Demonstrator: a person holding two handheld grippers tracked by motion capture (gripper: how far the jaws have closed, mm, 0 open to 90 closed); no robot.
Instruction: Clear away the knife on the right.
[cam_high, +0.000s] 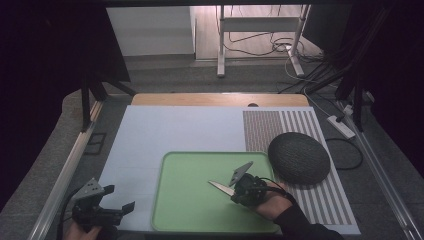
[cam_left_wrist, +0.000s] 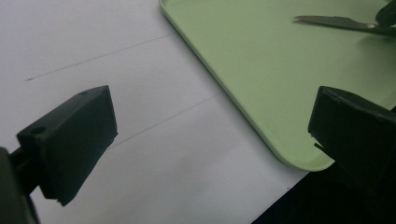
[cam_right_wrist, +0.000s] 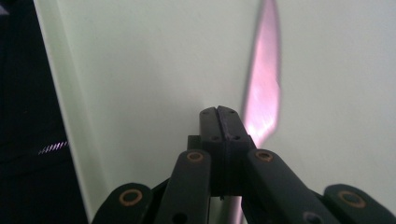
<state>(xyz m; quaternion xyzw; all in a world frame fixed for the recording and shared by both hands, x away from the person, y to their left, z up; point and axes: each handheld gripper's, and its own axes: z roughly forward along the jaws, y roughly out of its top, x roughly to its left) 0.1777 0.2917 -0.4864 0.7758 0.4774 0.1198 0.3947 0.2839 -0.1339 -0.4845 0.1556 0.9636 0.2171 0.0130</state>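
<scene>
A knife with a bare metal blade (cam_high: 220, 187) lies over the middle of the light green tray (cam_high: 185, 200), tip pointing left. My right gripper (cam_high: 234, 192) sits at the blade's base, a hand behind it. In the right gripper view the jaws (cam_right_wrist: 218, 114) are pressed together with nothing between the pads, and the blurred blade (cam_right_wrist: 266, 84) runs beside and beneath them over the tray (cam_right_wrist: 140, 70). I cannot tell whether anything grips the knife. My left gripper (cam_high: 119, 197) stands open over the white mat at the front left, apart from the tray (cam_left_wrist: 261, 70). The blade (cam_left_wrist: 334, 21) shows far off there.
A dark grey knitted dome (cam_high: 298, 157) rests on a striped mat (cam_high: 300, 125) just right of the tray. A white mat (cam_high: 165, 130) covers the tabletop. The table's front edge lies close under the left gripper (cam_left_wrist: 210, 126).
</scene>
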